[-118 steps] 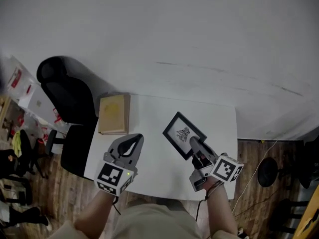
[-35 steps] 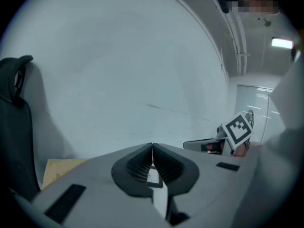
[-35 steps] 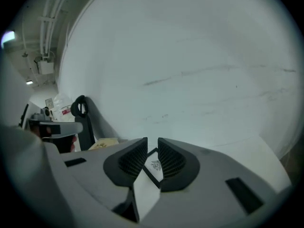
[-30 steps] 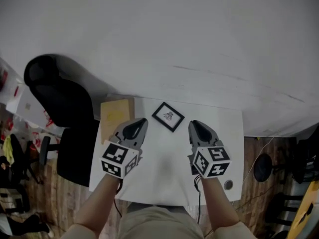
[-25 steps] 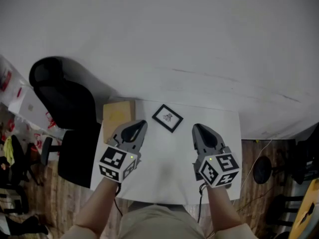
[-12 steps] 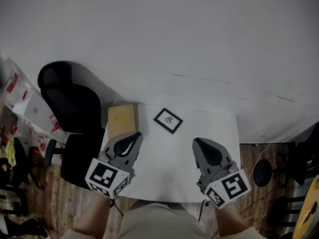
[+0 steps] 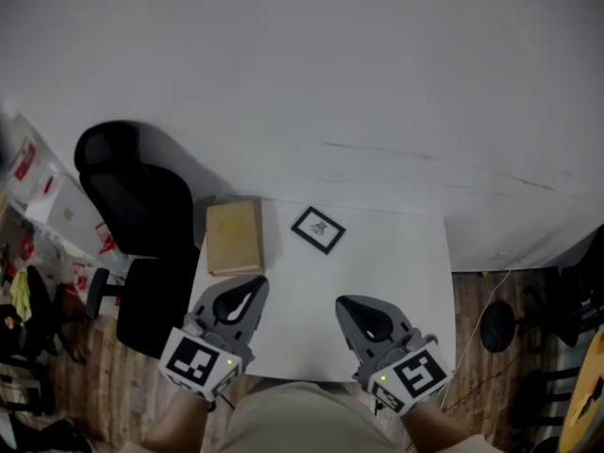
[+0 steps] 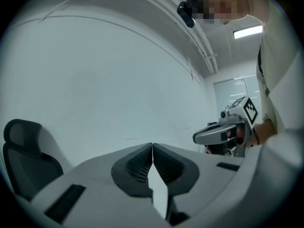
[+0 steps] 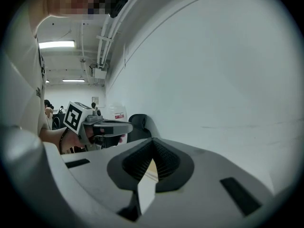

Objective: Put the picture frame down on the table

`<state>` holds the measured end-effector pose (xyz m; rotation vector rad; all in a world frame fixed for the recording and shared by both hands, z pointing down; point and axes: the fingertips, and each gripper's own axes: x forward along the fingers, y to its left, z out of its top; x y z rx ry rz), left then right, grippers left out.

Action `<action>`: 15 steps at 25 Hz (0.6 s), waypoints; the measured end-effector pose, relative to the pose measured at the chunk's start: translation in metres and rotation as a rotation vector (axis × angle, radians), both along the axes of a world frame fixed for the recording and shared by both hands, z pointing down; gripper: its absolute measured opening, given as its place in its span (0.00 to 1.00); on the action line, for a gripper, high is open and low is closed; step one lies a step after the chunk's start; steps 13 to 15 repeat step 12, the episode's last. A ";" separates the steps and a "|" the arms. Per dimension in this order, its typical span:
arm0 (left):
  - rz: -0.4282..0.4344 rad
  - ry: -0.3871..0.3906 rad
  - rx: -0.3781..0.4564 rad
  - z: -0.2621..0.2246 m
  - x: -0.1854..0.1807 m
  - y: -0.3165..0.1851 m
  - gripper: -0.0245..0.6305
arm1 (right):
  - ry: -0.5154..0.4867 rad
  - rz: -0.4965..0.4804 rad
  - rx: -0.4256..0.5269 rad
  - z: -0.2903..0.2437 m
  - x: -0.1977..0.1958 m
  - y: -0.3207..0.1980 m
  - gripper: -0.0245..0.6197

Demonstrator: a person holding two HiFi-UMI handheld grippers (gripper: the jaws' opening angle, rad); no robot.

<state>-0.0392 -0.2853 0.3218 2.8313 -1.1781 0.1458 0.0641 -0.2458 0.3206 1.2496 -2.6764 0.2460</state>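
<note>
A small black picture frame (image 7: 318, 229) with a white print lies flat at the far side of the white table (image 7: 396, 262), with nothing touching it. My left gripper (image 7: 247, 288) hangs over the near left edge of the table, well short of the frame, its jaws shut and empty. My right gripper (image 7: 347, 307) is over the near right part, also shut with nothing between the tips. In the left gripper view the jaw tips (image 8: 152, 145) meet against the white wall. The right gripper view shows its own tips (image 9: 153, 140) closed, with the left gripper (image 9: 124, 126) beside them.
A tan box (image 7: 234, 237) lies on the table's far left corner, left of the frame. A black office chair (image 7: 142, 206) stands off the table's left side. A white wall (image 7: 330, 74) rises behind the table. A round black base (image 7: 495, 327) sits on the wood floor at right.
Both grippers have drawn back toward the near edge of the table, away from the frame, which has stayed put. The right gripper has also shifted left.
</note>
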 end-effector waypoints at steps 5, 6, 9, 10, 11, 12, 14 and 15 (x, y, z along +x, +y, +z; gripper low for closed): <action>-0.007 -0.041 -0.019 0.019 -0.003 0.007 0.07 | -0.002 -0.006 -0.030 0.009 -0.007 0.003 0.07; -0.005 -0.044 -0.021 0.020 -0.004 0.007 0.07 | 0.002 -0.005 -0.025 0.008 -0.007 0.002 0.07; 0.003 -0.042 -0.023 0.021 -0.005 0.005 0.07 | 0.014 0.004 -0.007 0.005 -0.007 -0.004 0.07; 0.007 -0.039 -0.021 0.020 -0.005 0.004 0.07 | 0.015 0.009 -0.003 0.004 -0.007 -0.007 0.07; 0.011 -0.036 -0.019 0.019 -0.005 0.002 0.07 | 0.014 0.015 0.000 0.004 -0.007 -0.009 0.07; 0.015 -0.033 -0.016 0.018 -0.005 0.001 0.07 | 0.012 0.021 0.002 0.004 -0.007 -0.011 0.07; 0.015 -0.033 -0.016 0.018 -0.005 0.001 0.07 | 0.012 0.021 0.002 0.004 -0.007 -0.011 0.07; 0.015 -0.033 -0.016 0.018 -0.005 0.001 0.07 | 0.012 0.021 0.002 0.004 -0.007 -0.011 0.07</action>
